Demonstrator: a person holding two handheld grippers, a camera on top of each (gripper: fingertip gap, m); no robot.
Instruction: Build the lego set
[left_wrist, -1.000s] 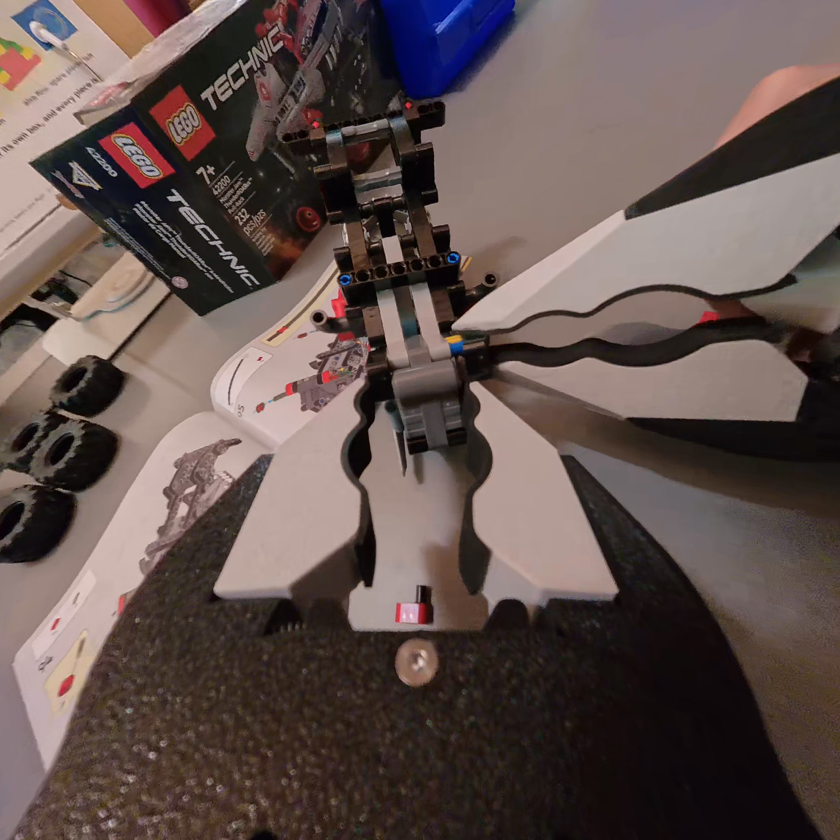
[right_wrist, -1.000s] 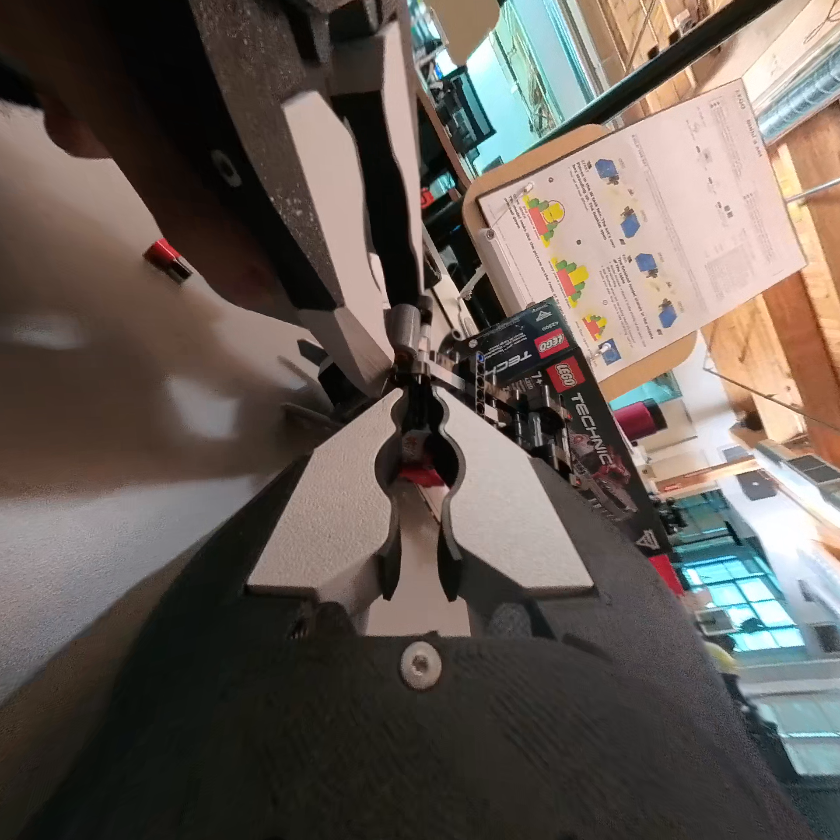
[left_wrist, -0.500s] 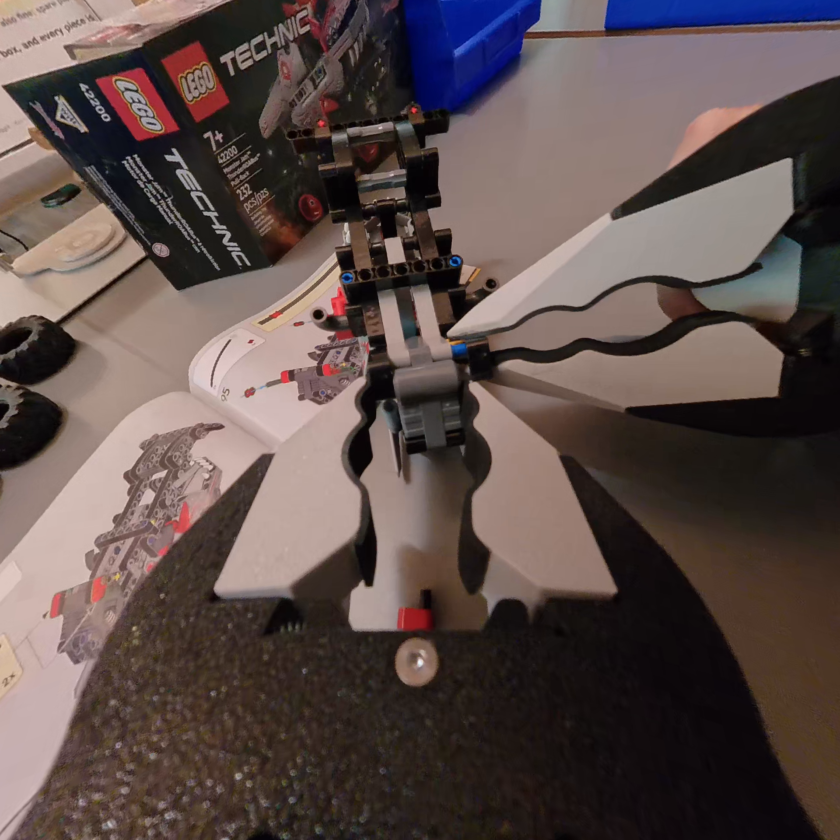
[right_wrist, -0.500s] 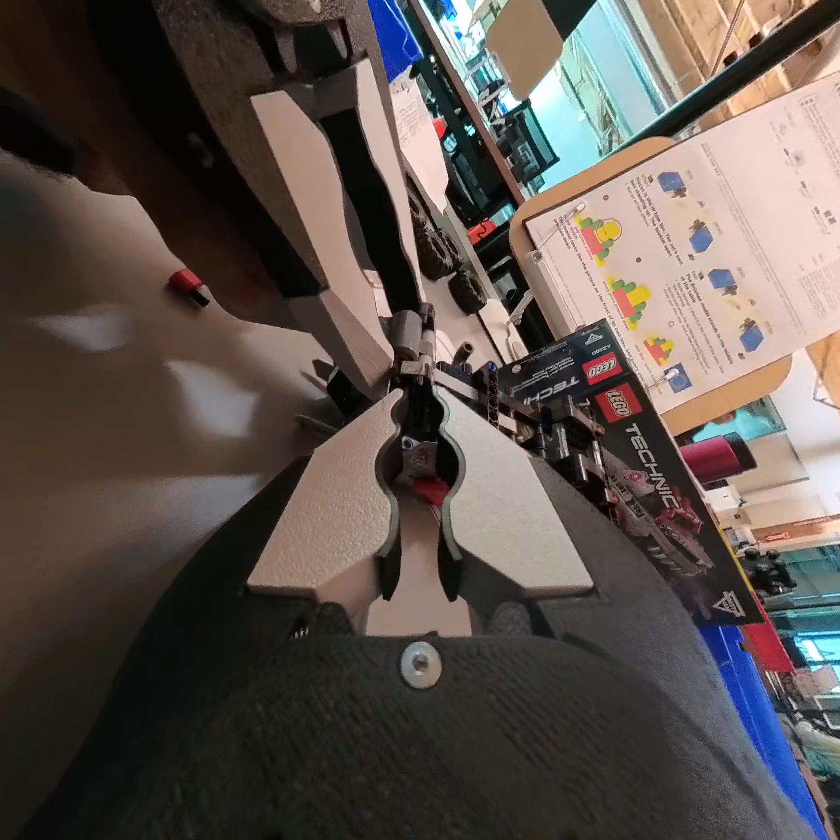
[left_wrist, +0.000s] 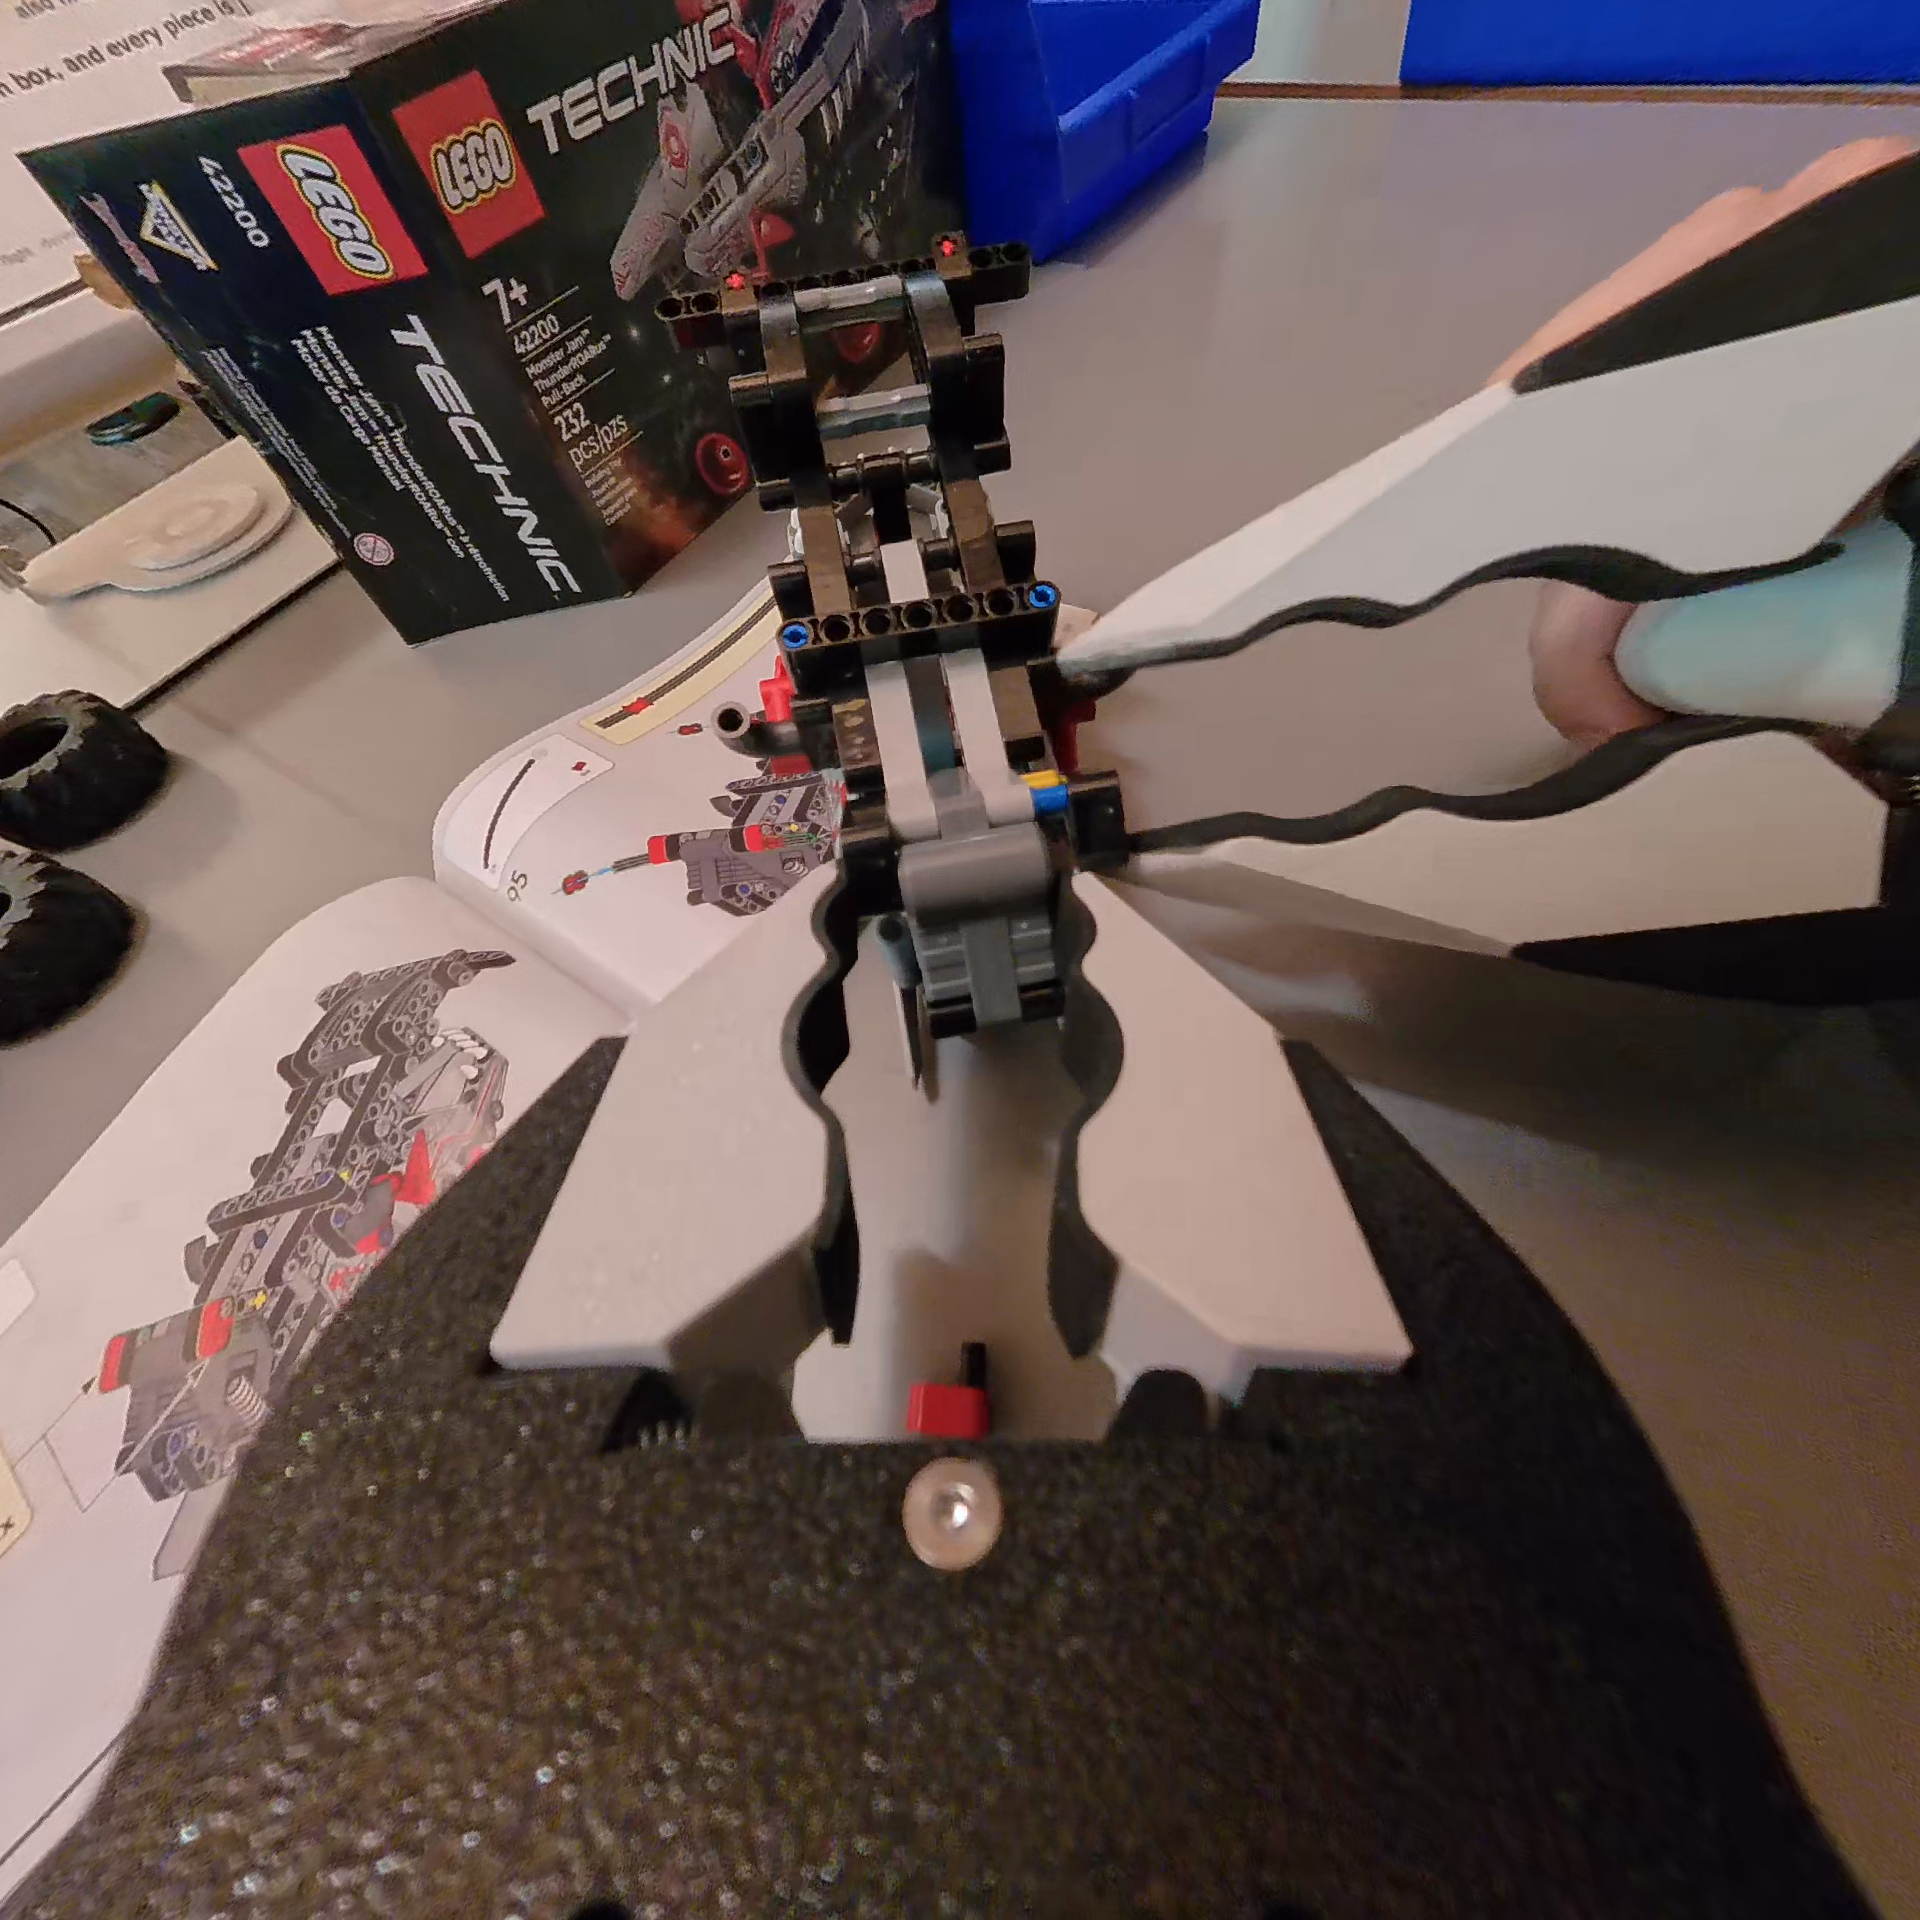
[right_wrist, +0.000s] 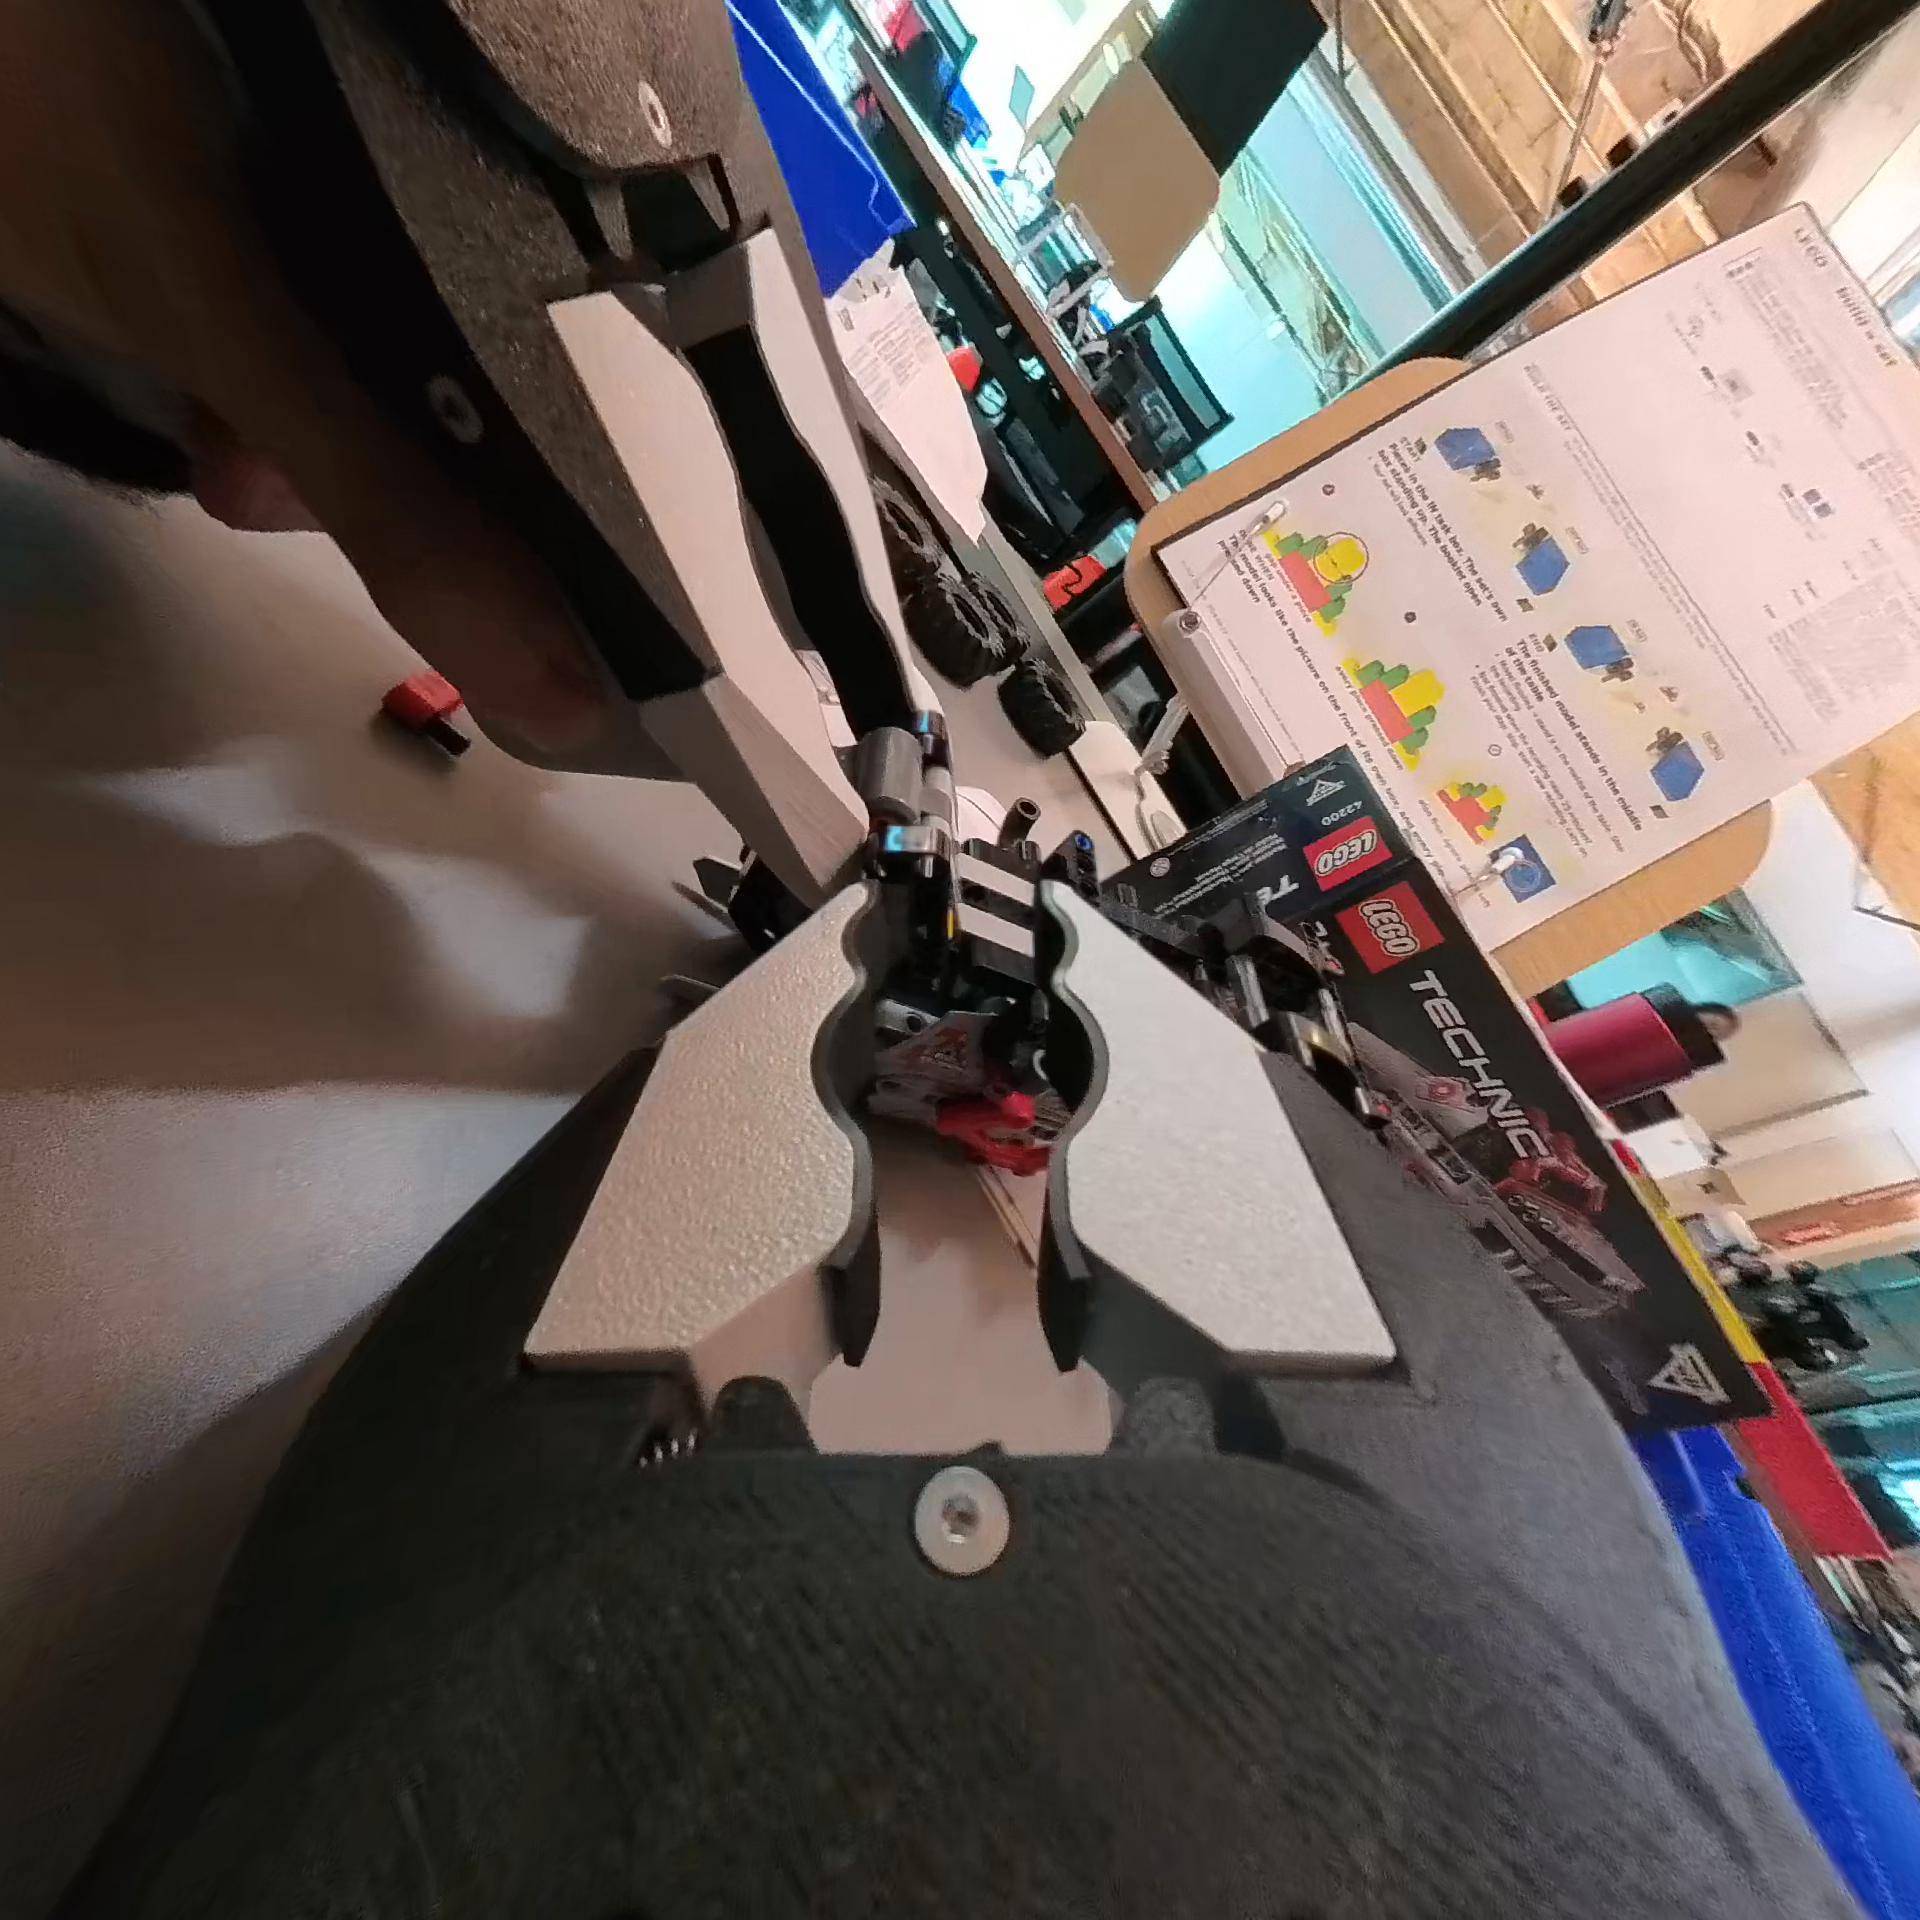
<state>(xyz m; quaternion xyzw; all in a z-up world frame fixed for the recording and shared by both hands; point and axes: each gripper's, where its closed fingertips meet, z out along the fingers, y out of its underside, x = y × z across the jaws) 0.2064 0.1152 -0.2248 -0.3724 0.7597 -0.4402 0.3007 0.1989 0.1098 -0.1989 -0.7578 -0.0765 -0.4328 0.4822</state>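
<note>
The left tool (left_wrist: 951, 914) clamps the near end of the black chassis (left_wrist: 899, 540), its long axis running straight away above the counter (left_wrist: 1351, 343), while the right tool (right_wrist: 951, 904), jaws parted, straddles its right flank.

The left tongs (left_wrist: 951, 914) have two pale grey wedge-shaped fingers (left_wrist: 675, 1174) with a fine pebbled finish, their inner edges lined by wavy black pads. They spring from a broad, speckled black foam-like body with one silver screw (left_wrist: 951, 1512) at its middle, towards 6 o'clock. The right tongs (right_wrist: 956, 935) are built alike: grey wedge fingers (right_wrist: 727, 1153), scalloped black pads, a matte black housing, a silver screw (right_wrist: 959, 1520) at 6 o'clock. Seen from the side, their grey fingers meet black housing at 3 o'clock.
</note>
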